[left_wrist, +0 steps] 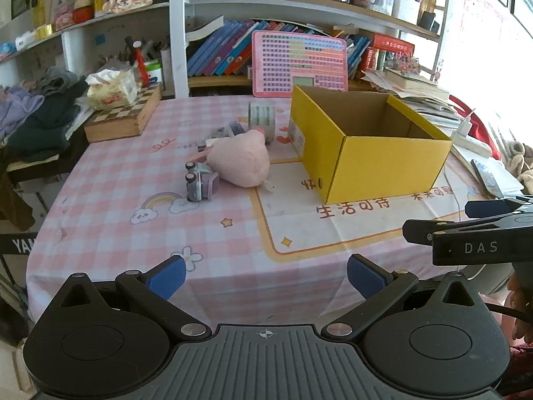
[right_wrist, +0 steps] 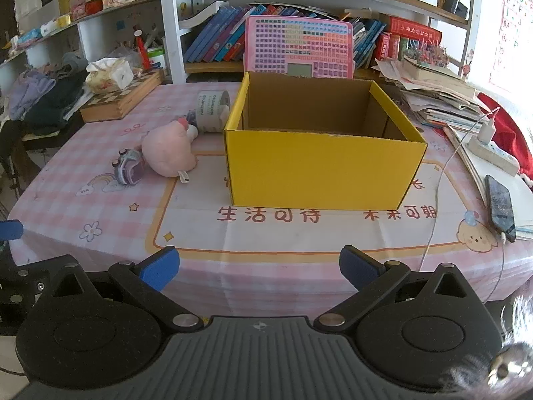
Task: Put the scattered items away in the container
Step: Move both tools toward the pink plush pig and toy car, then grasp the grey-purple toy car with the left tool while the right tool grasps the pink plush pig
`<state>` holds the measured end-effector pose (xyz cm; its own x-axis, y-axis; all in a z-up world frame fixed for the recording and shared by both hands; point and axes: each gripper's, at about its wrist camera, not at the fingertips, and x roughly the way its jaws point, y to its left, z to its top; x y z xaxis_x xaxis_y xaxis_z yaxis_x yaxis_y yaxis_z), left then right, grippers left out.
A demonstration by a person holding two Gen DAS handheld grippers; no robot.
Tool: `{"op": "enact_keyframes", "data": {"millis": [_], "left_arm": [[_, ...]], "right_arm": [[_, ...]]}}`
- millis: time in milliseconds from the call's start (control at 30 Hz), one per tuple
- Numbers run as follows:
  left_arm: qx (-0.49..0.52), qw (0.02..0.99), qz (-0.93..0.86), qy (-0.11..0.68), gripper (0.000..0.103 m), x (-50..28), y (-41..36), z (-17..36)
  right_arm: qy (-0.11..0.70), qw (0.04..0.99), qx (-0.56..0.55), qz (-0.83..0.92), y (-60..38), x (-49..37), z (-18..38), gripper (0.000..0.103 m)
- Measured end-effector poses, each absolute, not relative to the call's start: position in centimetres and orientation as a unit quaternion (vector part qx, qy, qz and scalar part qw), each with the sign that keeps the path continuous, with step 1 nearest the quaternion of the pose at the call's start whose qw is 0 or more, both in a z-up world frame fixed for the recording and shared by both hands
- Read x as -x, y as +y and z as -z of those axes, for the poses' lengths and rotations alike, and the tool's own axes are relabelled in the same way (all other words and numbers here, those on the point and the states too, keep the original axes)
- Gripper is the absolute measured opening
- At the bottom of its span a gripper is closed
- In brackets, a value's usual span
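1. A square yellow cardboard box (right_wrist: 324, 170) is seen on the desk (right_wrist: 299, 233).
2. Left of the box, a soft pink plush toy (right_wrist: 170, 153), a small toy car (right_wrist: 128, 166) and a tape roll (right_wrist: 213, 110) are seen.
3. The left hand-held gripper (left_wrist: 265, 278) and the right hand-held gripper (right_wrist: 258, 268) are spread wide, with nothing held.

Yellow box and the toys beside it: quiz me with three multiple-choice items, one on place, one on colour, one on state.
1. The pink plush toy lies where?
A inside the box
B on the tablecloth left of the box
C on the shelf

2. The box is what colour outside?
A yellow
B green
C white

3. The left hand-held gripper is:
A shut on the toy car
B shut on nothing
C open

Answers: B, it lies beside the toy car, outside the box; A, its walls are yellow; C, its fingers stand apart, holding nothing.
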<state>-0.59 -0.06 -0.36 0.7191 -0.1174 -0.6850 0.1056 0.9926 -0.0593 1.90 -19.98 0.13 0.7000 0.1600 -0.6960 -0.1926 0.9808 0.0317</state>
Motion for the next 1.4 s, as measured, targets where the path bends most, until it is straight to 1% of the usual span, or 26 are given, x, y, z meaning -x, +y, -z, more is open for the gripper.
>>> {"op": "enact_keyframes", "data": {"millis": [500,867,1067,1300,1400], "left_arm": [[0.014,0.923,0.072,0.378,0.103,0.0,0.6,0.9],[0.019,0.922,0.063,0.382,0.103,0.1,2.1,1.2],[0.024,0.924,0.049,0.38,0.103,0.3,3.2,1.1],[0.033,0.926,0.033,0.375,0.103,0.2,4.4,1.1],[0.034,0.926,0.029,0.374,0.103,0.0,4.6,1.1]], "right_arm": [[0.37,0.92,0.046,-0.119,-18.2,-2.2,-0.2,0.103],[0.375,0.916,0.066,-0.123,-16.2,-2.2,0.0,0.103],[0.365,0.918,0.078,-0.132,-14.9,-2.1,-0.2,0.103],[0.348,0.923,0.094,-0.138,-13.6,-2.6,-0.5,0.1],[0.341,0.924,0.099,-0.144,-13.3,-3.1,-0.6,0.098]]}}
